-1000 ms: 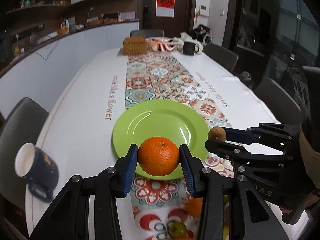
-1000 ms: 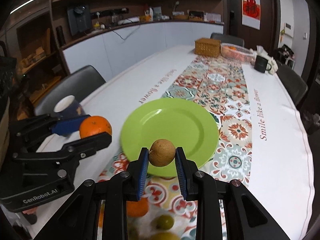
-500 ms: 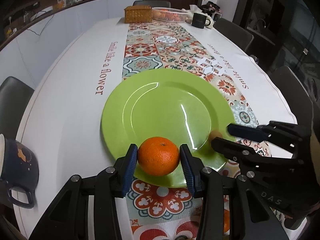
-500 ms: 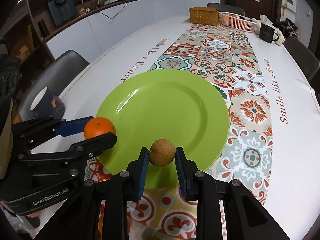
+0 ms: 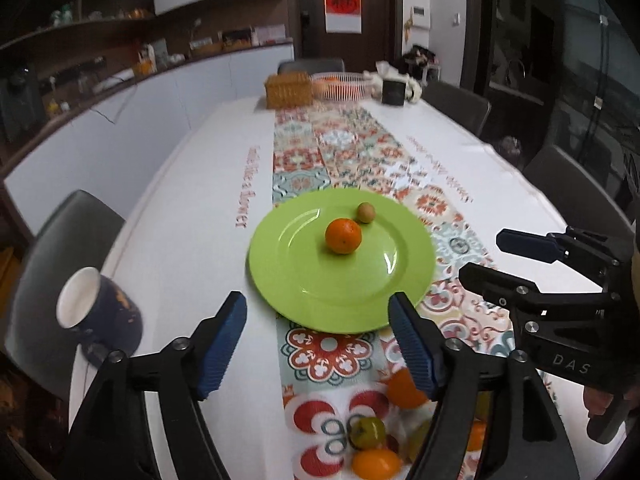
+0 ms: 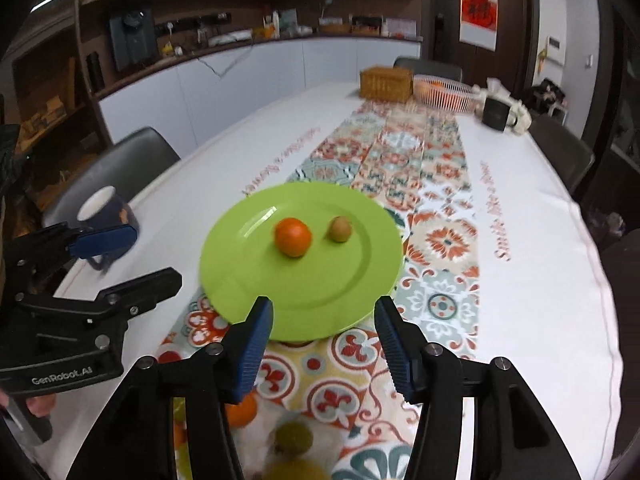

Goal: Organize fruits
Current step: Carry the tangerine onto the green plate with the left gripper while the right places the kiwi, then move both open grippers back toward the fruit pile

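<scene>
Table; green plate holding orange, longan

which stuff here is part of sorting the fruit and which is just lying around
Part of the job:
- green plate
- orange and small brown fruit on it
- loose fruit at the near table edge

Just lying around:
- blue mug
- wicker box
- white wire basket
- black mug

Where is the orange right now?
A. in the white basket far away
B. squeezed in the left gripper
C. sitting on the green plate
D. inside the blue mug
C: the orange rests on the green plate beside a small brown fruit, free of both grippers.
</scene>
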The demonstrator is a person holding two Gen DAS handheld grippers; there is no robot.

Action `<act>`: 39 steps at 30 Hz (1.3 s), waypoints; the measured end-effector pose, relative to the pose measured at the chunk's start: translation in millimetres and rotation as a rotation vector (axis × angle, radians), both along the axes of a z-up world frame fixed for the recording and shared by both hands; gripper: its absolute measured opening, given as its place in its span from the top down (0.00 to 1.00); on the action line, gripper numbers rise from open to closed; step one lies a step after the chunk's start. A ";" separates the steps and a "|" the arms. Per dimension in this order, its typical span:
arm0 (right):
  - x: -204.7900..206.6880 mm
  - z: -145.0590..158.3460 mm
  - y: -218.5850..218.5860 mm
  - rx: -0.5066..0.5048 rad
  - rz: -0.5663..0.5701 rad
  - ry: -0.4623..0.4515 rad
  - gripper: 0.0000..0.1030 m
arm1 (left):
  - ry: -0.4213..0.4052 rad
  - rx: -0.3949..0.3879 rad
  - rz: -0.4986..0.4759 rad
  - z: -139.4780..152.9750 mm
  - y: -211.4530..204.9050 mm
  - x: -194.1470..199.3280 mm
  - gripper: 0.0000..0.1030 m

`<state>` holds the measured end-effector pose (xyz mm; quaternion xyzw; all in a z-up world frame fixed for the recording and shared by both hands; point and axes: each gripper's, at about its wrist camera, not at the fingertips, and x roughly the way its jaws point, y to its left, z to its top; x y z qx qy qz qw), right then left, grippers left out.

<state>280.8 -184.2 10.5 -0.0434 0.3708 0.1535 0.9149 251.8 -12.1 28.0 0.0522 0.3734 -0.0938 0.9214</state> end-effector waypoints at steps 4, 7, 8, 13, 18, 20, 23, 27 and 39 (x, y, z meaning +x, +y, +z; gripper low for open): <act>-26.2 17.8 -5.8 0.015 -0.006 -0.058 0.42 | -0.052 -0.002 0.007 16.8 -0.9 -28.7 0.23; -43.8 28.9 -10.2 0.029 -0.011 -0.089 0.40 | -0.083 -0.012 0.009 26.6 -1.6 -48.3 0.21; -50.4 32.5 -12.1 0.034 -0.012 -0.098 0.40 | -0.093 -0.013 0.008 29.4 -1.9 -54.0 0.19; -79.1 44.3 -20.8 0.034 -0.023 -0.144 0.35 | -0.149 0.002 0.016 39.1 -6.6 -83.9 0.16; -106.4 47.1 -29.8 0.017 -0.079 -0.196 0.35 | -0.188 0.027 0.038 41.2 -8.1 -108.5 0.13; -114.6 47.6 -34.6 0.027 -0.112 -0.203 0.35 | -0.188 0.022 0.049 41.0 -6.7 -115.5 0.13; -124.7 45.6 -41.0 0.036 -0.169 -0.206 0.34 | -0.192 0.019 0.065 39.1 -3.1 -123.8 0.13; -136.3 37.9 -45.0 0.033 -0.213 -0.203 0.34 | -0.187 0.042 0.074 29.8 -3.5 -132.7 0.13; -151.5 -7.1 -50.9 -0.001 -0.273 -0.079 0.34 | -0.059 0.086 0.073 -22.0 -3.8 -135.8 0.13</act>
